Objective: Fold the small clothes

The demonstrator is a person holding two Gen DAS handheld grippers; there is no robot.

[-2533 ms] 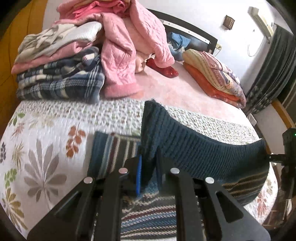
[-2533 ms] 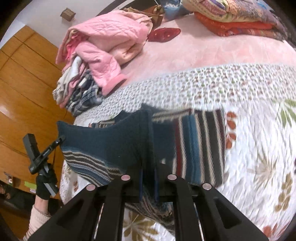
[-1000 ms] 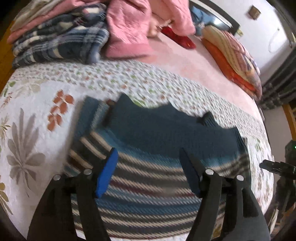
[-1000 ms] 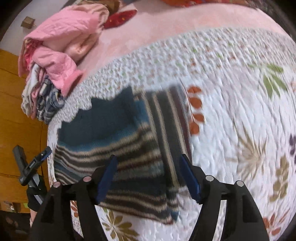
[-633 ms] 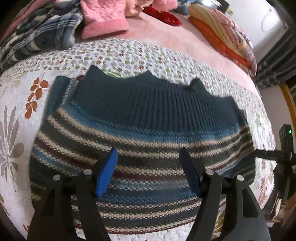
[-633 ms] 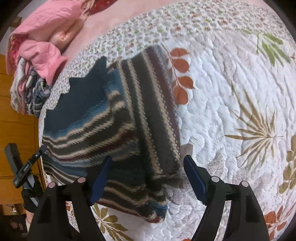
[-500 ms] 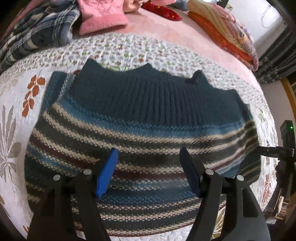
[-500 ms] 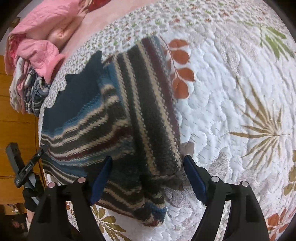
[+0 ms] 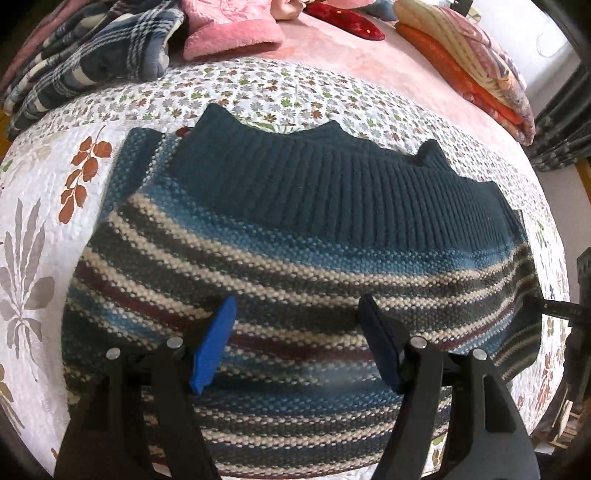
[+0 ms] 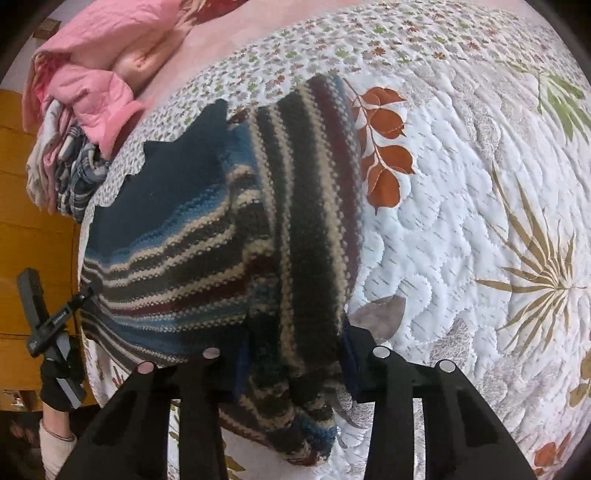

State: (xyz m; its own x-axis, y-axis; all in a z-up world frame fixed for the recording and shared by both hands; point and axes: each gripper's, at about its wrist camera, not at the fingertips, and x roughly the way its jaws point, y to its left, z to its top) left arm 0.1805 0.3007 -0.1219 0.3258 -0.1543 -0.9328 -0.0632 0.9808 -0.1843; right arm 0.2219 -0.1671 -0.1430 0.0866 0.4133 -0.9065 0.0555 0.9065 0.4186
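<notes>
A striped knit sweater (image 9: 295, 240) lies folded on the quilted bedspread (image 9: 44, 221), with its dark teal ribbed hem on top at the far side. My left gripper (image 9: 297, 334) hovers open over the sweater's near striped part, its blue pads apart with nothing between them. In the right wrist view the sweater (image 10: 221, 240) shows its thick folded side edge. My right gripper (image 10: 295, 369) is half-narrowed, and that bunched edge fills the gap and touches both pads. A gloved hand (image 10: 55, 380) holds the left gripper at the far left.
A plaid garment (image 9: 92, 48) and pink clothes (image 9: 229, 29) are heaped at the back left. Folded orange and patterned blankets (image 9: 472, 55) lie at the back right. A wooden wall (image 10: 29, 184) stands beyond the bed's edge. Bare quilt (image 10: 461, 184) spreads to the right of the sweater.
Both grippers let go of the ribbed hem, which now lies folded over the sweater. The left moved closer and stayed open. The right dropped to the side edge and narrowed around it.
</notes>
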